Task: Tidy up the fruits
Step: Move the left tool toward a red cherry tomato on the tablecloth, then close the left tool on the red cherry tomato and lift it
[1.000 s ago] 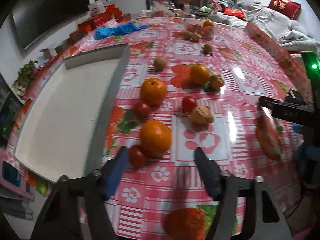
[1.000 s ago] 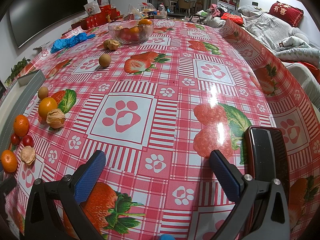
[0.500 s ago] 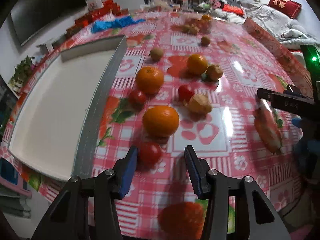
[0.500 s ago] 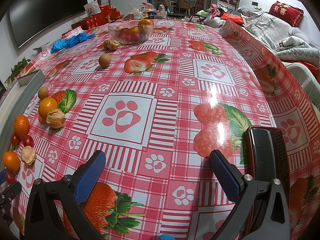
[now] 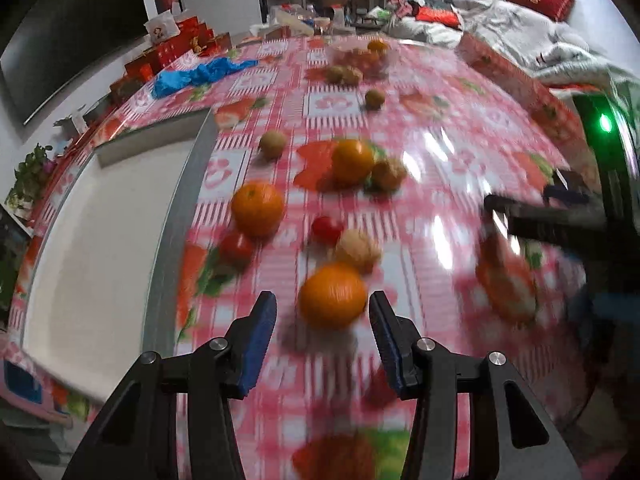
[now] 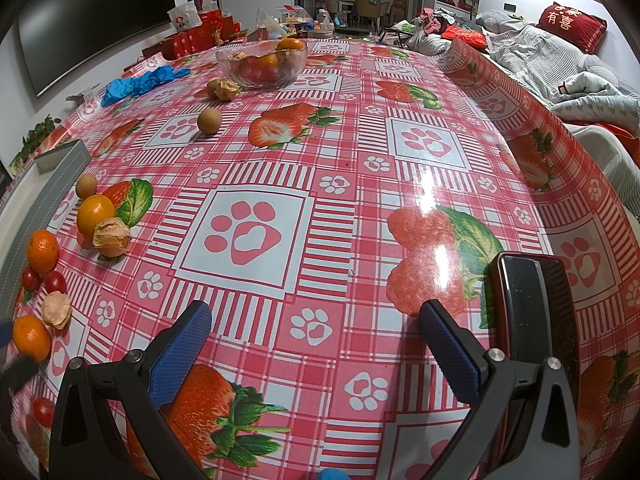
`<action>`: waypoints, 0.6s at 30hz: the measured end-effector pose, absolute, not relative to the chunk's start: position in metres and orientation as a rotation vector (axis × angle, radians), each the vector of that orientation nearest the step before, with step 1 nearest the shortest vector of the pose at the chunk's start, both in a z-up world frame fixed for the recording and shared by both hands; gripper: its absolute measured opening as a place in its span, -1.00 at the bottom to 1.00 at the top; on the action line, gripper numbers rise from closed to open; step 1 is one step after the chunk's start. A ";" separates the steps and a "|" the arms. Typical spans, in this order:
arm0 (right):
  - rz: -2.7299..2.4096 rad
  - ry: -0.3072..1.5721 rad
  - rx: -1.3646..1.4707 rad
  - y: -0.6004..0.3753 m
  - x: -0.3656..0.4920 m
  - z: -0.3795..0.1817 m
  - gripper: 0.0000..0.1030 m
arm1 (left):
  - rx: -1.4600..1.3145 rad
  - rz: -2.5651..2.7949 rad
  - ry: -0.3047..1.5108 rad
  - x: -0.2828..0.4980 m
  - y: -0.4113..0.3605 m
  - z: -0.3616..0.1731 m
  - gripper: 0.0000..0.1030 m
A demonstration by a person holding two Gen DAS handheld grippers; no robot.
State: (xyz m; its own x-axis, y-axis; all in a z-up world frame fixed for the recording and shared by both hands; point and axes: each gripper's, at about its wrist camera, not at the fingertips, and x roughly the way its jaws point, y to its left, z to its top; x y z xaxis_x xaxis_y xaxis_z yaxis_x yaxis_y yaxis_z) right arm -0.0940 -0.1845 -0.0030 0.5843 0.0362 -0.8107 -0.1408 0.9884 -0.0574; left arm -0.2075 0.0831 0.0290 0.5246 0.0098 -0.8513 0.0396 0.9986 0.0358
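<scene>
My left gripper (image 5: 323, 334) is open, and the nearest orange (image 5: 333, 295) lies just ahead between its fingertips, untouched as far as I can tell. Beyond it lie a husked berry (image 5: 357, 251), two cherry tomatoes (image 5: 327, 230), a second orange (image 5: 257, 209), a third orange (image 5: 353, 161) and a small brown fruit (image 5: 272, 144). A grey-rimmed white tray (image 5: 100, 236) lies to the left. My right gripper (image 6: 312, 340) is open and empty over bare tablecloth; the same fruits (image 6: 95, 210) show at its far left.
A glass bowl (image 6: 261, 65) holding fruit stands at the far side, with loose fruits (image 6: 209, 121) before it and a blue cloth (image 6: 136, 84) to its left. A black-and-red phone (image 6: 534, 312) lies by the right gripper. The table edge drops off at right toward a sofa.
My left gripper has moved forward and right, off the small tomato by the tray to the nearest orange. Its jaws narrowed, then widened somewhat. The right gripper has not moved.
</scene>
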 end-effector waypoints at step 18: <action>0.104 0.942 -0.120 -0.185 -0.094 -0.003 1.00 | 0.104 -0.208 1.068 -0.233 0.044 0.027 -0.02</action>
State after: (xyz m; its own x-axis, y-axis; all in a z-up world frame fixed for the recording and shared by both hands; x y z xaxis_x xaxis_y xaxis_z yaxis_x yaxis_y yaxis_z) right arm -0.0940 -0.1846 -0.0032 0.5844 0.0363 -0.8107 -0.1410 0.9883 -0.0574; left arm -0.2331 0.0440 0.0269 0.4645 -0.1188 -0.8776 0.2195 0.9755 -0.0159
